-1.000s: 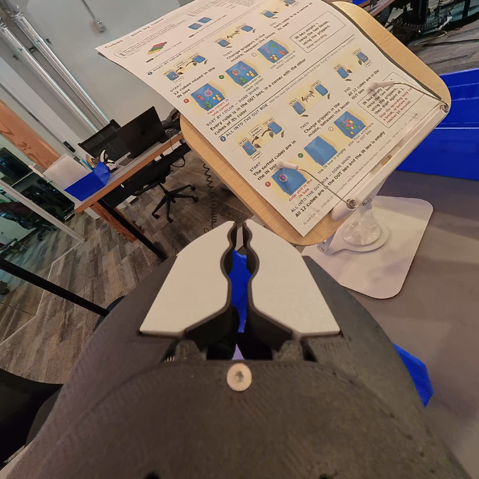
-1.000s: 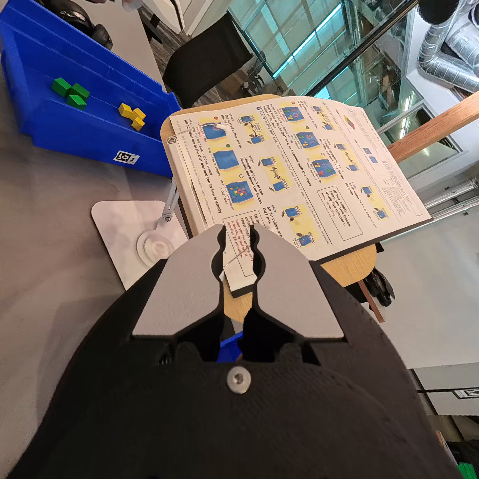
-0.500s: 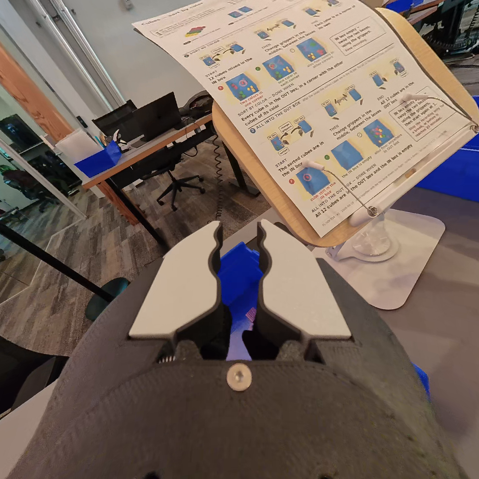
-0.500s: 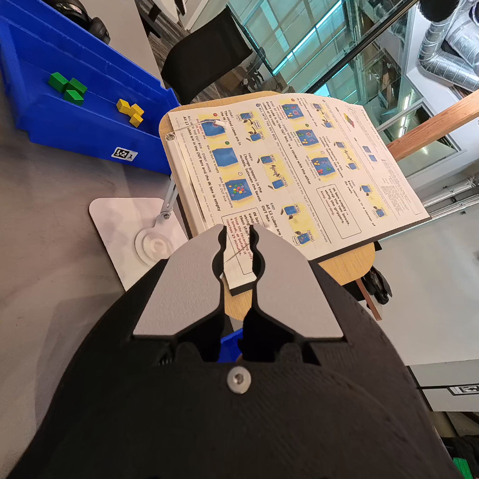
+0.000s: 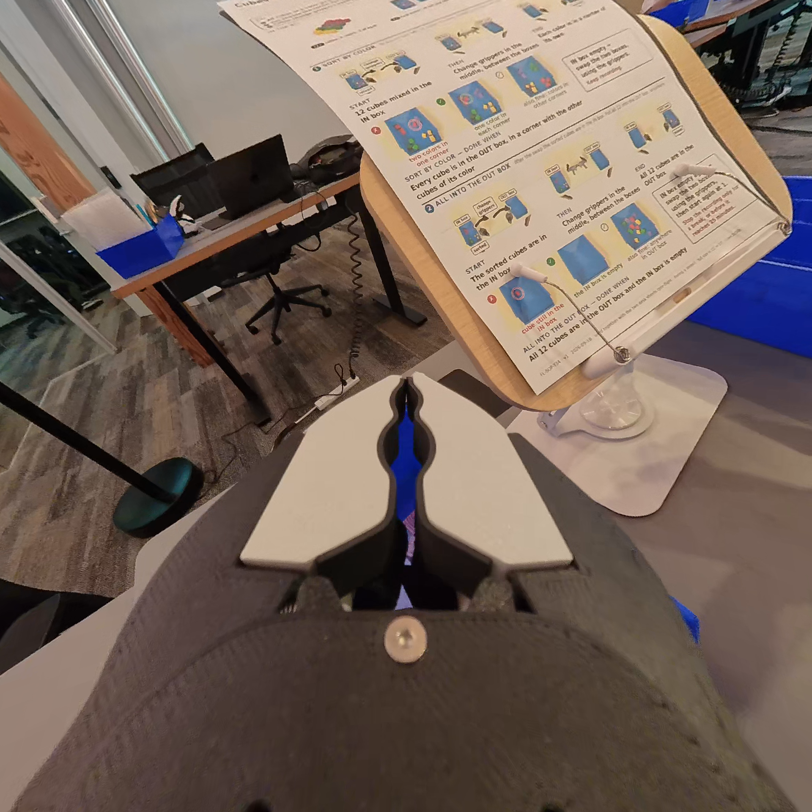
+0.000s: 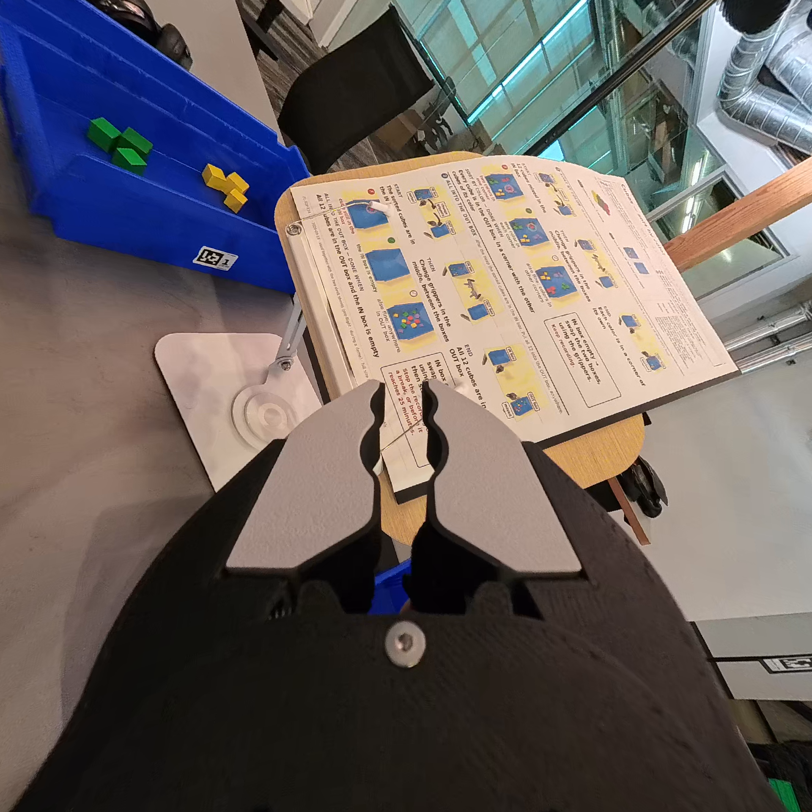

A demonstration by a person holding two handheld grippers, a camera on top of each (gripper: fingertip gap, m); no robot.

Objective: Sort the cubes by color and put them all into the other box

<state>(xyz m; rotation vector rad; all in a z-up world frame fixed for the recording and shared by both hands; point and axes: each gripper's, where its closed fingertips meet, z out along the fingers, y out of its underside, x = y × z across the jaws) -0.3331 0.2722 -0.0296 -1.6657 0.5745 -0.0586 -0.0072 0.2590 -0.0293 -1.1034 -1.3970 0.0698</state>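
The green cubes and yellow cubes lie in two separate clusters in a blue box at the far left of the right wrist view, on a grey table.

The left gripper points up and away from the table, its fingertips almost meeting. Blue plastic shows through the slot between the fingers lower down; whether they pinch it cannot be told. The right gripper is tilted toward a sheet, its jaws a narrow gap apart with nothing seen between the tips; a bit of blue plastic shows low under the fingers.

The sheet lies clipped on a tilted wooden board on a stand with a white base, just right of the box.

Past the table's edge in the left wrist view are patterned carpet, a desk with a laptop and a small blue bin, an office chair and a black post base. The right wrist view shows glass walls and silver ducts.
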